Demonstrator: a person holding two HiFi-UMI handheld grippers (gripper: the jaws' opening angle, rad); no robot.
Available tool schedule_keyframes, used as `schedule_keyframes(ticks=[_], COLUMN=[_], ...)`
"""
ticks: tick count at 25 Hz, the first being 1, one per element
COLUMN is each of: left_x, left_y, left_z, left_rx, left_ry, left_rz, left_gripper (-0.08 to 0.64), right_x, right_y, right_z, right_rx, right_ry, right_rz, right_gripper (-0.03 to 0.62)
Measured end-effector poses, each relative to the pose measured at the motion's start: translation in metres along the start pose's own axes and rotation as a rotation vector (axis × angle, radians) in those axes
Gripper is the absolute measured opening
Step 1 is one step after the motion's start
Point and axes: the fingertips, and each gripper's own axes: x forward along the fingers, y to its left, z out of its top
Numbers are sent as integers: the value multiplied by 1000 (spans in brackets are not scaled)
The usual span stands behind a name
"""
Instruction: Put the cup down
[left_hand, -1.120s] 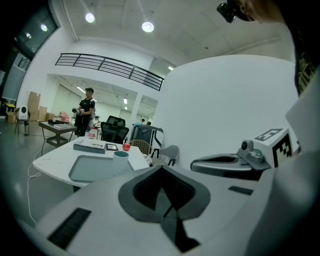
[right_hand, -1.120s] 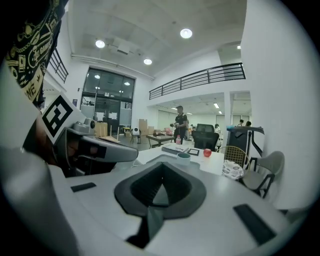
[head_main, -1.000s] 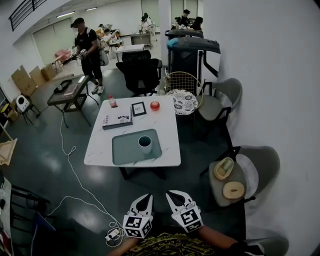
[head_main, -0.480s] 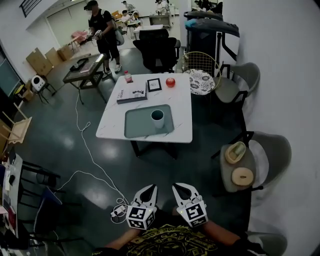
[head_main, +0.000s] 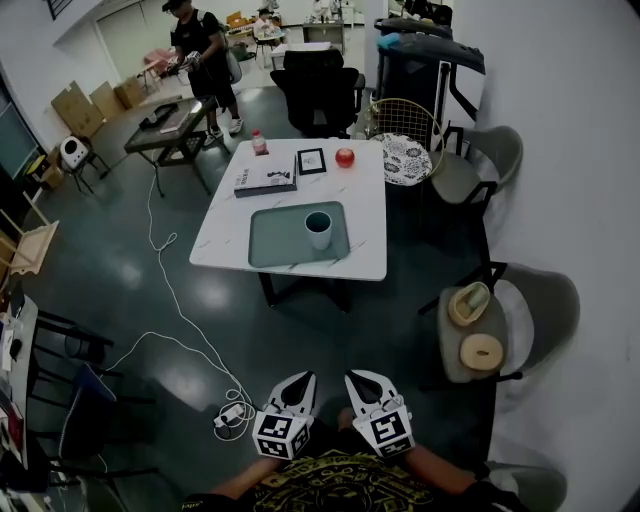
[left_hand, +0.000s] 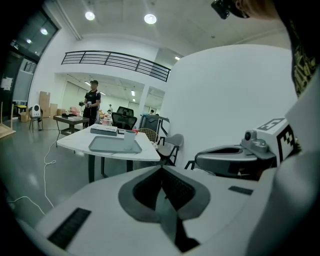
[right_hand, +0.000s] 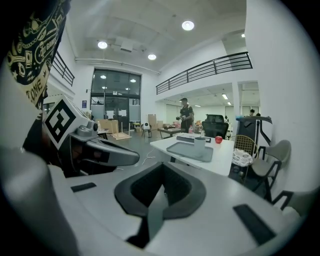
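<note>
Looking down over the rig, I see the left gripper (head_main: 299, 384) and the right gripper (head_main: 361, 384) side by side, low and close to the body, each with its jaws pressed together and nothing between them. The cup (head_main: 318, 229) stands upright on the right part of the grey tray (head_main: 270, 240), which lies on the white table (head_main: 371, 232), well apart from both grippers. Beyond the tray on that table I make out a book (head_main: 265, 178), a small framed picture (head_main: 312, 161) and a round red thing (head_main: 345, 157).
</note>
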Motion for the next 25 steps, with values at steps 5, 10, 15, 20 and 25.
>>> schedule_keyframes(ticks=[5,10,15,20,25], left_x=[4,5,4,5,4], left_y=[3,2,3,5,6], left_z=[8,11,14,15,17], left_rx=[-3,-4,-3,-2,3], left_ry=[-13,-23,-31,-37,-40], left_rz=[-9,-19,-21,-22,-31], left_gripper=[10,11,11,11,11], right_x=[2,3,2,5,9], right_y=[-3,-6,-5,-6,-4], right_z=[2,4,10,10,4], right_rx=[-7,-4,-27,-34,-21], right_ry=[11,20,28,29,15], right_rz=[-13,-25,-24,-25,-35], right_gripper=[5,5,6,5,6])
